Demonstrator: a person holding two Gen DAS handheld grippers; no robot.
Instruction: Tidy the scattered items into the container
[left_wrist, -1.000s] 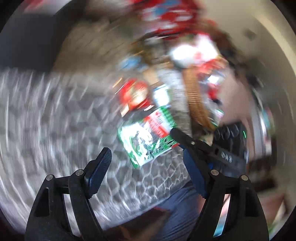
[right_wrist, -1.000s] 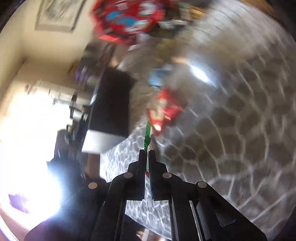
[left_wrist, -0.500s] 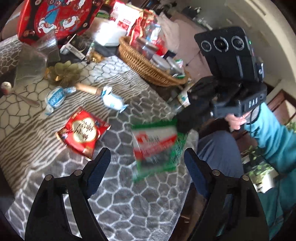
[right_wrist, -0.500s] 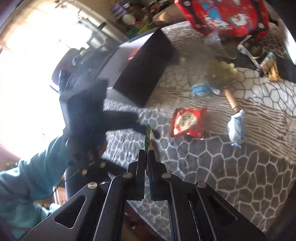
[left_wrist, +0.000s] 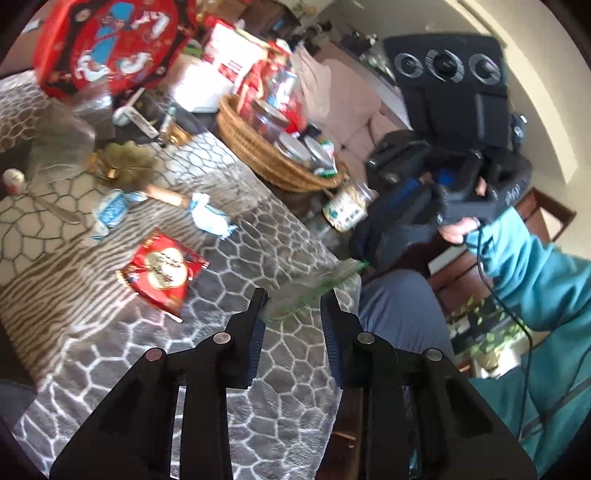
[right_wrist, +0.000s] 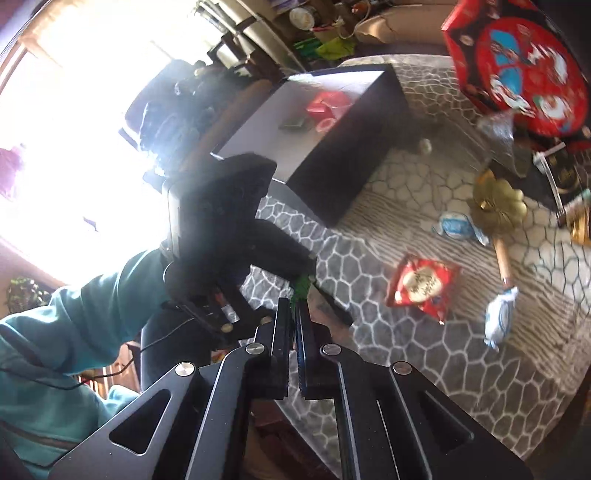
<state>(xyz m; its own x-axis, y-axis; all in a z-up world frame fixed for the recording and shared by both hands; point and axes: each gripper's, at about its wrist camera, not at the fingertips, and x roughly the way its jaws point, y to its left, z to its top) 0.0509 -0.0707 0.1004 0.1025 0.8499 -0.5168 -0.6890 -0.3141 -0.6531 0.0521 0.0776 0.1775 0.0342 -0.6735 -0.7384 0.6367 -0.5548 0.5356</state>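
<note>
My right gripper (right_wrist: 294, 308) is shut on a green snack packet (right_wrist: 301, 290), held edge-on above the table's near edge. In the left wrist view the packet (left_wrist: 314, 288) is blurred and lies between the fingers of my left gripper (left_wrist: 294, 301), which stands partly open around it. A red snack packet (left_wrist: 162, 271) and two blue-white wrapped sweets (left_wrist: 210, 218) (left_wrist: 112, 208) lie on the grey patterned cloth. The dark open box (right_wrist: 332, 122) stands at the table's far left and holds red items.
A wicker basket (left_wrist: 280, 173) full of jars and packets stands at the right. A red Christmas tin (left_wrist: 110, 48), a gold leaf dish (left_wrist: 125, 164), a spoon (left_wrist: 51, 206) and a glass jar (left_wrist: 349, 206) are around. My legs are beyond the table edge.
The left gripper has narrowed its jaws and come around the green packet. The right gripper has lifted the packet and turned it edge-on toward the left gripper.
</note>
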